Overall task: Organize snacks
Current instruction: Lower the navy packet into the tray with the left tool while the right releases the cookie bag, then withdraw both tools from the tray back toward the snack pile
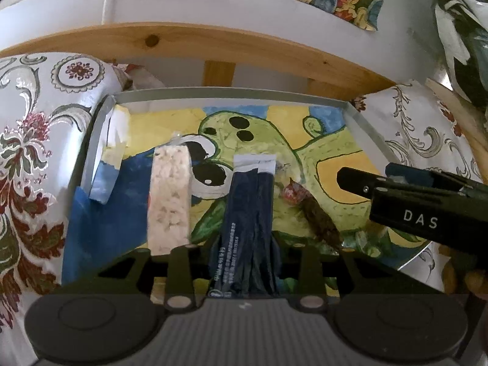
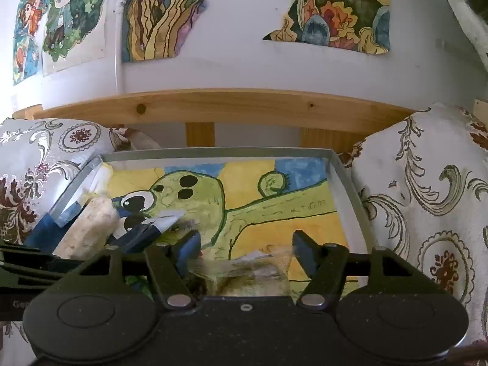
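Note:
A grey tray (image 1: 231, 94) lined with a green cartoon drawing holds the snacks. In the left wrist view a white rice-cake pack (image 1: 169, 195) lies at the left, a dark blue wrapper (image 1: 248, 210) in the middle and a brown snack with a red end (image 1: 317, 213) to its right. My left gripper (image 1: 244, 250) stands open around the near end of the dark blue wrapper. My right gripper (image 2: 247, 244) is open over a clear-wrapped snack (image 2: 253, 274) on the tray (image 2: 338, 177); it also shows in the left wrist view (image 1: 353, 180). The rice-cake pack (image 2: 88, 228) and blue wrapper (image 2: 146, 231) lie at its left.
Floral-patterned cushions flank the tray on the left (image 1: 33, 158) and right (image 2: 427, 201). A wooden rail (image 2: 225, 106) runs behind the tray. Painted pictures (image 2: 164, 9) hang on the white wall above.

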Demonstrator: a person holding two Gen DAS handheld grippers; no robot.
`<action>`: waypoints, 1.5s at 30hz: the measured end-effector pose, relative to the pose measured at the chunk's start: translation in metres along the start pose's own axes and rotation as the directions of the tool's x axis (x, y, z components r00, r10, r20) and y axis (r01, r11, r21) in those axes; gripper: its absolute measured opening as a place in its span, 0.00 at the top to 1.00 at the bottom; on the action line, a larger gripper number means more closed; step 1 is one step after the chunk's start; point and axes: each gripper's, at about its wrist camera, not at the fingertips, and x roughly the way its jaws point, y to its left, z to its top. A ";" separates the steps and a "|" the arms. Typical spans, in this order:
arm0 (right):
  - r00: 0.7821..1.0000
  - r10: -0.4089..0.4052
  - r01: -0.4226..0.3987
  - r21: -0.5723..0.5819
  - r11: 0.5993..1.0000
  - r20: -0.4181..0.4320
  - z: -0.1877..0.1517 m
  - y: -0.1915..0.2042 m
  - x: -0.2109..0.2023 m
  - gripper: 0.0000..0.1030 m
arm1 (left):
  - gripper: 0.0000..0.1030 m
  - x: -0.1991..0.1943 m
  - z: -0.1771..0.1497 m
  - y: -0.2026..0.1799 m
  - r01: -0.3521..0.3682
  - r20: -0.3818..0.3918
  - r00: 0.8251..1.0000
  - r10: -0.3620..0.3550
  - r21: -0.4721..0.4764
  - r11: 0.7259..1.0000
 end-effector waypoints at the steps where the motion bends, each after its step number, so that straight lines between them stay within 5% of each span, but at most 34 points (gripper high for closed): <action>1: 1.000 0.001 -0.001 0.001 1.000 0.002 0.000 -0.001 -0.001 0.24 | 0.63 -0.001 -0.001 -0.001 0.000 0.002 1.000 0.000 0.001 1.000; 20: 0.987 -0.023 0.021 0.015 1.000 0.156 0.017 -0.017 -0.083 0.01 | 0.06 -0.077 -0.001 -0.011 -0.033 0.191 0.980 0.046 -0.071 0.997; 37: 0.968 0.003 -0.003 0.000 1.000 0.252 0.004 -0.009 -0.190 0.01 | 0.00 -0.172 -0.026 -0.031 -0.047 0.338 0.939 0.070 -0.077 0.996; 45: 0.963 0.030 -0.028 -0.012 1.000 0.267 -0.015 0.002 -0.237 0.01 | 0.00 -0.204 -0.053 -0.037 -0.051 0.341 0.938 0.067 -0.054 0.997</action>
